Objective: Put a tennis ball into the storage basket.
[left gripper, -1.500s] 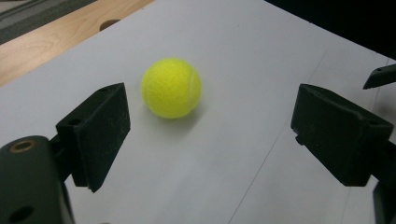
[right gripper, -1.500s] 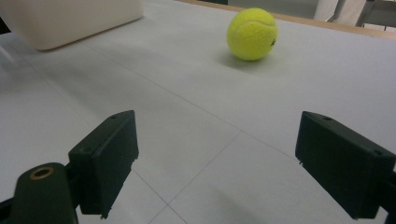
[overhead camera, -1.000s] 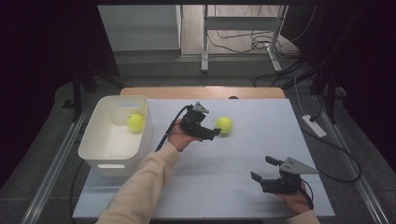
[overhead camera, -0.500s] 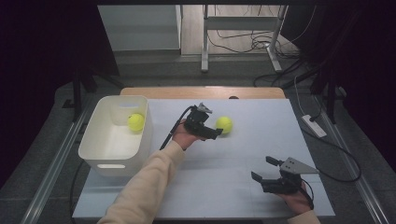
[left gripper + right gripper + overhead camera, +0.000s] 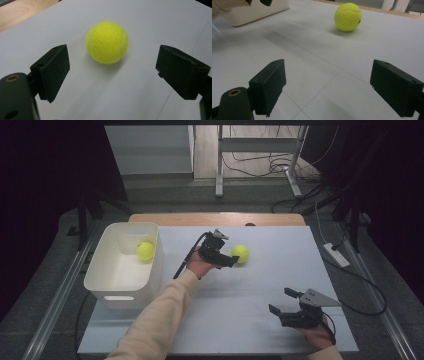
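Note:
A yellow tennis ball lies on the pale grey table mat, toward the back middle. My left gripper is held just left of it, pointing at it, and stands open. In the left gripper view the ball sits just beyond the jaw tips, apart from both, and my left gripper has just been opening slightly with nothing between its jaws. My right gripper rests open near the front right. From my right gripper the ball is seen far ahead. A second yellow ball lies in the white bin.
The white bin stands at the table's left side. A wooden strip runs along the table's back edge. Cables trail from both grippers. A power strip lies off the right edge.

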### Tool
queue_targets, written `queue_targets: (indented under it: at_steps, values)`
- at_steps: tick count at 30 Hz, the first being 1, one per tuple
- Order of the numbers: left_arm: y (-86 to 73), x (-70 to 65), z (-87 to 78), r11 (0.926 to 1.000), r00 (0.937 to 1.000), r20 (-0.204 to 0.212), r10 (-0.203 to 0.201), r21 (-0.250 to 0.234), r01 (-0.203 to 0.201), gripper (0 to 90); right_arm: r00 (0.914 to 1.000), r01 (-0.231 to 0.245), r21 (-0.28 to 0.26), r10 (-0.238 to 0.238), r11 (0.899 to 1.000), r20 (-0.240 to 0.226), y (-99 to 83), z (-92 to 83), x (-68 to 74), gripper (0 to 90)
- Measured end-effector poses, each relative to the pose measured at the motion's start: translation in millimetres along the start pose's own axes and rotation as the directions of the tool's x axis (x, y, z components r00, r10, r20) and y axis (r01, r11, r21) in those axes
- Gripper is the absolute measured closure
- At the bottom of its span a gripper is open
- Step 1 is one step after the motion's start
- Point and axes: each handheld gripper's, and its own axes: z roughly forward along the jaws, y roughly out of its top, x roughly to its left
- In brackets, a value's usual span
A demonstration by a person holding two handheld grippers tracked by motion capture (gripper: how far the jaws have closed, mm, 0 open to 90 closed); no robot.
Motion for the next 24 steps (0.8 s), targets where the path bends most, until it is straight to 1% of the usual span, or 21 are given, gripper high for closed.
queue_targets:
  at_steps: [2, 6, 10, 13, 16, 24]
  values:
    - [0.8, 0.4, 1.6, 0.9999, 1.0000, 0.003, -0.009, -0.005, 0.009, 11.8, 1.0000, 0.001, 0.000, -0.001, 1.000, 0.000, 0.0, 0.0, 0.0, 13.4]
    - [1.5, 0.7, 3.6, 0.9999, 0.9999, 0.006, -0.010, -0.007, 0.010, 9.9, 1.0000, 0.000, 0.001, 0.000, 1.000, 0.000, -0.2, 0.2, -0.2, 13.4]
    - [2.4, 1.3, 7.1, 0.9998, 0.9999, -0.003, -0.017, -0.006, 0.017, 8.5, 1.0000, 0.000, 0.000, 0.000, 1.000, -0.001, -0.2, 0.1, -0.2, 13.4]
    - [2.8, 2.1, 10.1, 0.9996, 0.9996, -0.010, -0.025, -0.014, 0.025, 7.7, 1.0000, 0.000, 0.000, 0.000, 1.000, -0.002, -0.1, 0.1, -0.2, 13.4]
    - [2.8, 3.8, 12.9, 0.9995, 0.9995, -0.009, -0.030, -0.014, 0.030, 7.3, 1.0000, -0.001, 0.001, 0.001, 1.000, -0.002, -0.2, 0.2, -0.4, 13.4]
    - [4.9, 3.5, 20.2, 0.9995, 0.9996, -0.007, -0.028, -0.011, 0.028, 7.0, 1.0000, -0.002, 0.000, 0.002, 1.000, -0.003, -0.2, 0.3, -0.4, 13.4]
